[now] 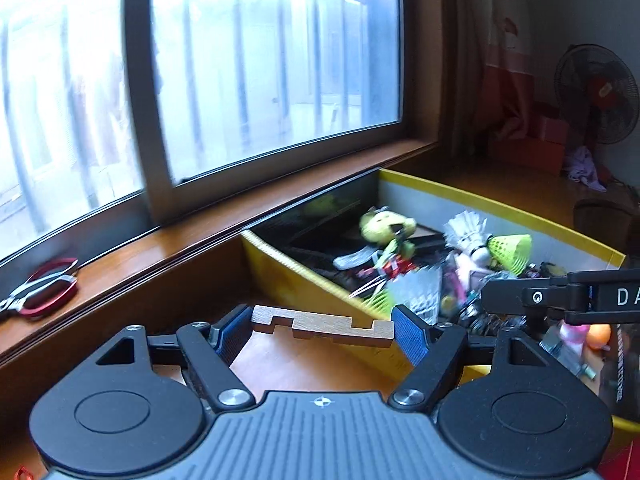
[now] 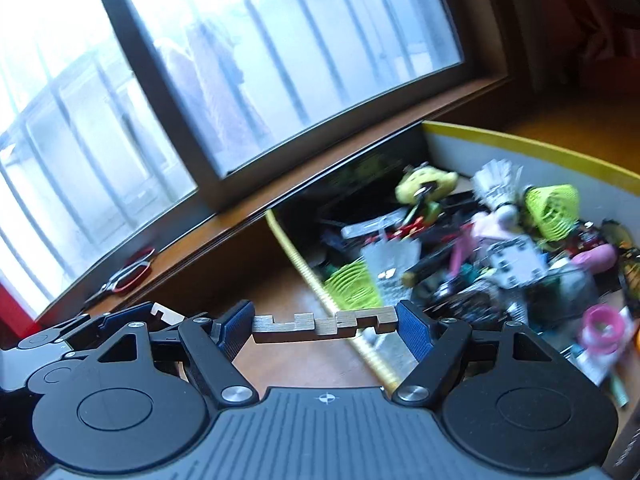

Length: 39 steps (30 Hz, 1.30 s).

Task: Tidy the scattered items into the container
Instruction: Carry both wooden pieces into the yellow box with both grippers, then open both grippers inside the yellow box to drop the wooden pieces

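Note:
My left gripper (image 1: 322, 328) is shut on a notched wooden block (image 1: 322, 327), held crosswise between its blue pads above the near edge of the yellow-rimmed box (image 1: 500, 204). My right gripper (image 2: 325, 326) is shut on another notched wooden block (image 2: 325, 325), held over the box's left rim (image 2: 304, 268). The box holds a heap of toys, with a green shuttlecock (image 1: 510, 250) and a yellow-green plush (image 1: 382, 226). The right gripper's body (image 1: 560, 296) shows at the right of the left wrist view; the left gripper (image 2: 92, 324) shows at the left of the right wrist view.
Red-handled scissors (image 1: 44, 292) lie on the wooden window sill, also seen in the right wrist view (image 2: 128, 272). A large window fills the back. The box stands on a brown wooden table (image 1: 304, 364). A standing fan (image 1: 600, 96) is at the far right.

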Available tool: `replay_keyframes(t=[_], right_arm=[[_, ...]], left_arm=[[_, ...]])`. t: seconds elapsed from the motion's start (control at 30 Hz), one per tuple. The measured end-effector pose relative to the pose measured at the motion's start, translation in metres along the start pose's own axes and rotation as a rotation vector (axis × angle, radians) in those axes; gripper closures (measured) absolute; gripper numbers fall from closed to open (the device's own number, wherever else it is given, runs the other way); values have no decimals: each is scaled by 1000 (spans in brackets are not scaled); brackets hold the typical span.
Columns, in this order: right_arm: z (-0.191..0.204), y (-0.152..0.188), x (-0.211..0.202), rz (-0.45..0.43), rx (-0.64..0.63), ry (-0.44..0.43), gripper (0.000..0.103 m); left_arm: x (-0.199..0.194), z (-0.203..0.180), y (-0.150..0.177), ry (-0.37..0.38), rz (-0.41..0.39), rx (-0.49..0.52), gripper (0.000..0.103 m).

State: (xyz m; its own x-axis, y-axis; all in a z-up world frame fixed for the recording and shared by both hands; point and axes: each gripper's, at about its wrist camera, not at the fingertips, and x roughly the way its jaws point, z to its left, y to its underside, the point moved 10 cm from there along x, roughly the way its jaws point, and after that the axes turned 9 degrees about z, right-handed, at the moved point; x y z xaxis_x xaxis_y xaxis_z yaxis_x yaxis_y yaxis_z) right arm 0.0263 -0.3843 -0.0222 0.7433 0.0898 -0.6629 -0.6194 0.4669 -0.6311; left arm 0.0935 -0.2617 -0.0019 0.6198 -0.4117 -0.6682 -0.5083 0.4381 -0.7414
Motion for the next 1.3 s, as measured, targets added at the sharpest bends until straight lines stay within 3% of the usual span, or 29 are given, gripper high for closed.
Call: replay_keyframes(t=[0.33,0.7,1.03,1.13,1.3], right_arm=[[-94,-38,-6,-47,130,21,27],[-189,-55,9,-57,323,79,27],[-226,-59,25,-67,386,174,27],[-231,-60,25,-82,400,200,26],[-233,-57,22,-100,425,224,16]], left_arm=[[60,-79,-56,19,20,108,26],[131,-150,-101,68,46,218,26],[176,-171,-111,124,79,273,25],[180,-172,-112,123,74,285,19],[172,-167,-106,124,73,269,19]])
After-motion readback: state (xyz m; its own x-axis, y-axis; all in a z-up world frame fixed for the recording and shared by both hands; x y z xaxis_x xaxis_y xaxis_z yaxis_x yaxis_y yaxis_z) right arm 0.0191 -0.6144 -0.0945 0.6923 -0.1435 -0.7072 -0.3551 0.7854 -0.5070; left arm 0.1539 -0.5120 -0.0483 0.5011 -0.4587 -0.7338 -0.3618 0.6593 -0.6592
